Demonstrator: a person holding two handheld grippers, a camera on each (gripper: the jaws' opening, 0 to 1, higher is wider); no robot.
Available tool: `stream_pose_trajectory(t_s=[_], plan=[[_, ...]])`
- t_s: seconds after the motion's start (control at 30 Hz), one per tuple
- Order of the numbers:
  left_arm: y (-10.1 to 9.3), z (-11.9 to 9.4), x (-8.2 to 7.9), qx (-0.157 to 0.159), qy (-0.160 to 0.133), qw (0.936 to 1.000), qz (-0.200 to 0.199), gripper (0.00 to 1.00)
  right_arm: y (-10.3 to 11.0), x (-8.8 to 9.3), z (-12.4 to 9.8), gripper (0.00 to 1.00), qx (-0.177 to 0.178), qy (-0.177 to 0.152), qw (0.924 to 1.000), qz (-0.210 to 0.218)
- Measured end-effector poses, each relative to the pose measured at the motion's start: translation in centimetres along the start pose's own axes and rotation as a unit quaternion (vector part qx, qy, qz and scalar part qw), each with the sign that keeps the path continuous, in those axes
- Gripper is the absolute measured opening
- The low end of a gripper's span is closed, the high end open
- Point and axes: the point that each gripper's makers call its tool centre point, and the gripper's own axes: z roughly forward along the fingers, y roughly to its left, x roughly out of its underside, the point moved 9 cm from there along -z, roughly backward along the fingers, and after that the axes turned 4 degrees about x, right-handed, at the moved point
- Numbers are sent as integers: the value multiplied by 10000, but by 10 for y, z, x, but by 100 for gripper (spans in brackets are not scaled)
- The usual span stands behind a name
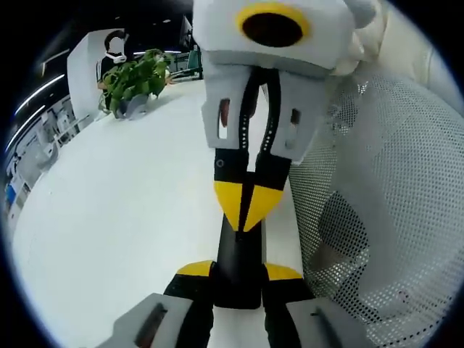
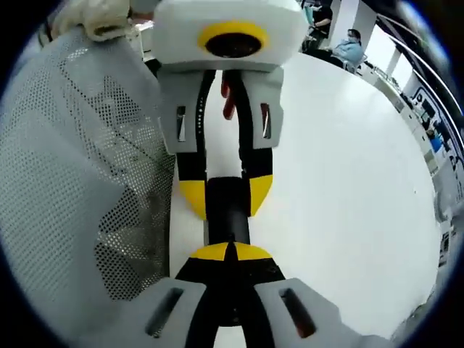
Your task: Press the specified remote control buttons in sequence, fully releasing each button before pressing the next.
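Note:
A slim black remote control (image 1: 238,250) is held lengthwise between the yellow-tipped jaws of my left gripper (image 1: 239,270), which is shut on it above the white table (image 1: 109,217). My right gripper (image 1: 244,206) comes in from the top of the left gripper view, jaws shut, with its joined yellow tips resting on the remote's upper face. In the right gripper view, my right gripper (image 2: 228,252) is shut with its tips against the near end of the remote (image 2: 228,217). The left gripper (image 2: 227,194) clamps the remote from the far side. The buttons are hidden.
A person's white mesh sleeve (image 1: 384,181) hangs close beside both grippers, also the sleeve (image 2: 80,145). A potted green plant (image 1: 134,80) stands at the table's far edge. Seated people (image 2: 349,47) are beyond the table (image 2: 348,181).

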Motion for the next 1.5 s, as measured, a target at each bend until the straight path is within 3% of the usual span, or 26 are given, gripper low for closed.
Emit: stream_pose_trajectory(t_s=[0.07, 0.23, 0.37, 0.6, 0.73, 0.87, 0.93, 1.03, 1.17, 1.27, 1.4, 1.5], plan=[[0, 0, 0, -6, 4, 10000, 1, 25, 1, -2, 0, 0, 40, 26, 9998, -167], [-1, 0, -1, -12, 33, 10000, 22, 25, -4, -7, 4, 0, -101, 34, 9999, 101], [0, 1, 0, -11, 31, 10000, 23, 25, -3, -8, 4, 0, -150, 117, 9998, 12], [0, 0, -1, -3, 31, 10000, 22, 25, -7, -17, 7, 0, -222, 538, 9983, -74], [1, 0, 0, 2, 15, 10000, 11, 25, -8, -18, 8, 0, -217, 652, 9975, 153], [1, 0, 1, 1, -14, 10000, -23, 25, -10, -16, 8, 0, -173, 692, 9949, 712], [1, 0, 1, 0, -15, 10000, -25, 25, -7, -16, 8, 0, -10, 737, 9924, 983], [1, 0, 0, -2, 11, 10000, 17, 25, -1, -19, 8, 0, 237, 779, 9922, 944], [0, -1, 0, -3, 7, 10000, 8, 25, 2, -19, 7, 0, 483, 820, 9838, 1518], [1, 0, -1, -15, 8, 10000, 10, 25, -1, -18, 9, 0, 595, 677, 9792, 1818], [1, 1, -1, -17, 44, 10000, 16, 25, 2, -19, 9, 0, 606, 724, 9869, 1310], [1, 1, -1, -21, 40, 10000, 12, 25, 2, -15, 8, 0, 538, 515, 9911, 1104]])
